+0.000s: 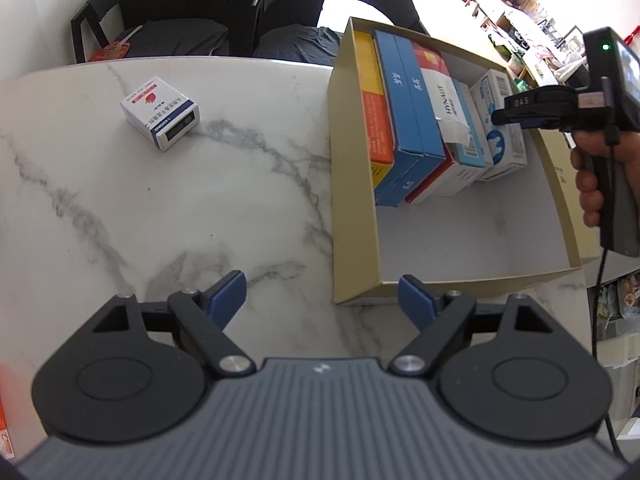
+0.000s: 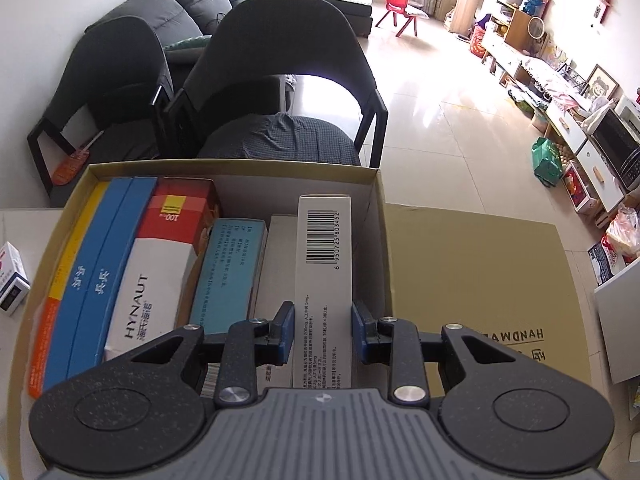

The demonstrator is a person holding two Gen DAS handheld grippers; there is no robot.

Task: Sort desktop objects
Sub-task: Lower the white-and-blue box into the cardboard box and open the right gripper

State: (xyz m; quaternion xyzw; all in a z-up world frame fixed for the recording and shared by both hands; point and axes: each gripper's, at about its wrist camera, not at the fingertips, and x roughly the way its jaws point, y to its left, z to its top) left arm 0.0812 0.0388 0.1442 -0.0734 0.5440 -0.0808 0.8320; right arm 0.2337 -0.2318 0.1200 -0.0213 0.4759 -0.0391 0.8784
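Right gripper point(image 2: 323, 334) clamps white barcode box point(image 2: 324, 264) upright, slotting it beside the row in the cardboard tray point(image 2: 232, 168). Left gripper point(image 1: 322, 300) open, empty, idle.

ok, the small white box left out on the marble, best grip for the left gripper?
Take the small white box across its two long side faces, coming from above. It lies flat on the marble table, nothing touching it, so both sides are free. It sits skewed to the left gripper, so roll the wrist to line up; the open fingers look wide enough, probably.
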